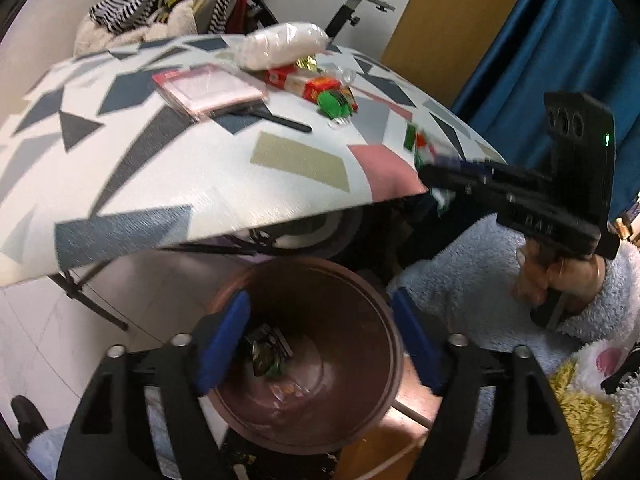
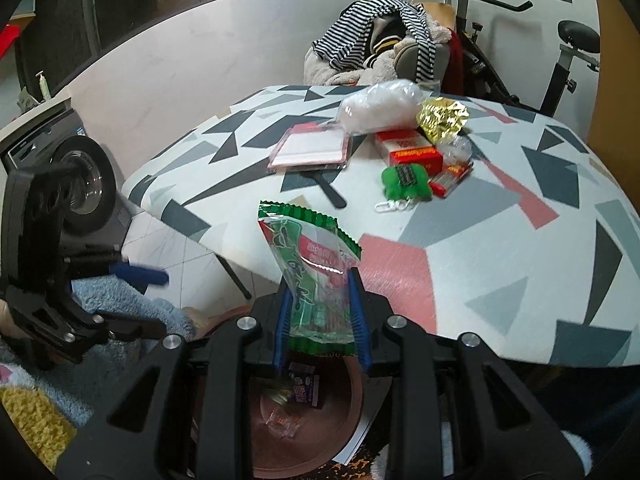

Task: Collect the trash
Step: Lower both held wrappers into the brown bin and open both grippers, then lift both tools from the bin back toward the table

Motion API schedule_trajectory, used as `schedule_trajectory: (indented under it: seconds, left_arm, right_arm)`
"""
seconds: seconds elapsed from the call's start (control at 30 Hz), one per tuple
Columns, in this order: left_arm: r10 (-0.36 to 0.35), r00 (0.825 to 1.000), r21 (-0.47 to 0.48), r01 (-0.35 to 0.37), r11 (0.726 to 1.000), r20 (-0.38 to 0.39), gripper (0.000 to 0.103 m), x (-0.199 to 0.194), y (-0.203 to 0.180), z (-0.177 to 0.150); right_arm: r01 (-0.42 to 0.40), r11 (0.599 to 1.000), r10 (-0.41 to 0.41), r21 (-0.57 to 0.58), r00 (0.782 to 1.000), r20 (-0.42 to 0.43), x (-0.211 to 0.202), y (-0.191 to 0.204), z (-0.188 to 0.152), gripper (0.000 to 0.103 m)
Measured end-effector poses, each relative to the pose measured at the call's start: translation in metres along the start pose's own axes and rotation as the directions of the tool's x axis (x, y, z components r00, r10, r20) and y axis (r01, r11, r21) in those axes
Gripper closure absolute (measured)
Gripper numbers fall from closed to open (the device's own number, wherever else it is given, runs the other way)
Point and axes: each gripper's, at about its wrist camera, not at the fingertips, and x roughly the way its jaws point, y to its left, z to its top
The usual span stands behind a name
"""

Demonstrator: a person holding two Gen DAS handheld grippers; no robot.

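My right gripper [image 2: 320, 312] is shut on a green and red plastic wrapper [image 2: 310, 264], held upright at the table's near edge above the brown bin [image 2: 352, 408]. The wrapper and right gripper also show in the left wrist view [image 1: 424, 148]. My left gripper [image 1: 320, 344] is open and empty over the brown bin [image 1: 360, 320], which holds a few wrappers [image 1: 266, 350]. On the table lie a gold wrapper [image 2: 442, 116], a clear crumpled wrapper [image 2: 456, 148] and a white stuffed bag [image 2: 380, 106].
The patterned table [image 2: 500, 248] also carries a pink notepad [image 2: 310, 148], a red box [image 2: 410, 152], a green plush keyring [image 2: 404, 182] and a black stick [image 2: 332, 192]. A clothes-piled chair [image 2: 380, 52] and exercise bike [image 2: 560, 60] stand behind. A blue curtain [image 1: 560, 40] hangs right.
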Motion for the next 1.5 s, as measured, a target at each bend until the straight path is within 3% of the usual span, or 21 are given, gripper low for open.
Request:
schedule_trajectory:
  seconds: [0.13, 0.43, 0.73, 0.97, 1.13, 1.27, 1.37, 1.5]
  left_arm:
    - [0.060, 0.997, 0.017, -0.061, 0.998, 0.046, 0.006, -0.010, 0.002, 0.002]
    - [0.127, 0.983, -0.035, -0.123, 0.992, 0.133, 0.006, -0.023, 0.018, -0.004]
    - [0.163, 0.975, -0.125, -0.145, 0.981, 0.151, 0.006, -0.027, 0.037, -0.011]
    - [0.172, 0.976, -0.133, -0.155, 0.979, 0.132, 0.006, -0.023, 0.039, -0.011]
    - [0.175, 0.976, -0.131, -0.158, 0.979, 0.128, 0.006, -0.021, 0.038, -0.011]
    - [0.178, 0.976, -0.136, -0.160, 0.978, 0.125, 0.006, -0.020, 0.039, -0.011]
    - [0.181, 0.975, -0.139, -0.163, 0.977, 0.126, 0.006, -0.020, 0.041, -0.011]
    - [0.186, 0.975, -0.138, -0.168, 0.976, 0.126, 0.006, -0.021, 0.041, -0.012]
  right_arm:
    - [-0.021, 1.000, 0.021, 0.008, 1.000, -0.020, 0.008, 0.006, -0.010, 0.074]
    - [-0.066, 0.997, 0.062, -0.030, 0.991, -0.115, 0.034, 0.023, -0.029, 0.073]
    - [-0.069, 0.997, 0.062, -0.024, 0.974, -0.218, 0.068, 0.028, -0.042, 0.073]
    - [-0.072, 0.997, 0.060, -0.037, 0.967, -0.249, 0.077, 0.034, -0.048, 0.071]
    - [-0.065, 0.997, 0.052, -0.044, 0.966, -0.253, 0.079, 0.036, -0.048, 0.052]
    - [-0.055, 0.998, 0.043, -0.041, 0.968, -0.246, 0.078, 0.035, -0.047, 0.023]
    - [-0.049, 0.997, 0.035, -0.056, 0.974, -0.224, 0.074, 0.037, -0.046, 0.010]
    - [-0.042, 0.995, 0.025, -0.085, 0.981, -0.191, 0.066, 0.040, -0.043, 0.006]
